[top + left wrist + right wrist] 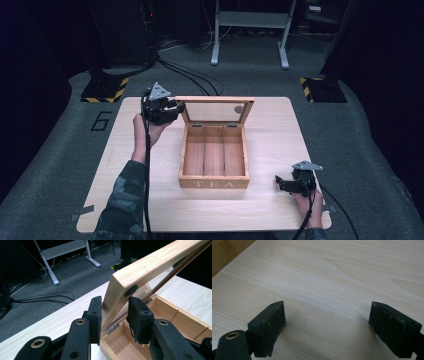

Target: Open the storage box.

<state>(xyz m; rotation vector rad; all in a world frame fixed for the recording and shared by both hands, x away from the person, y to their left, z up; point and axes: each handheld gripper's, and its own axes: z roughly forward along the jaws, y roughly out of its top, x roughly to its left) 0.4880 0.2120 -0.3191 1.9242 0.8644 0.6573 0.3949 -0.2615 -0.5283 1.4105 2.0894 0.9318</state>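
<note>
A wooden tea box marked TEA stands in the middle of the light wood table. Its three compartments hold nothing. The glass-paned lid is raised at the back and leans slightly rearward. My left gripper is at the lid's left corner and is shut on the lid's wooden frame, one pad on each face, above the box's back corner. My right gripper rests low at the table's front right, and in the right gripper view it is open over bare wood.
Carpeted floor surrounds the table. Behind it stand a grey desk frame, black cables on the floor, and two stand bases with yellow-black stripes. The table's front edge lies just under my right hand.
</note>
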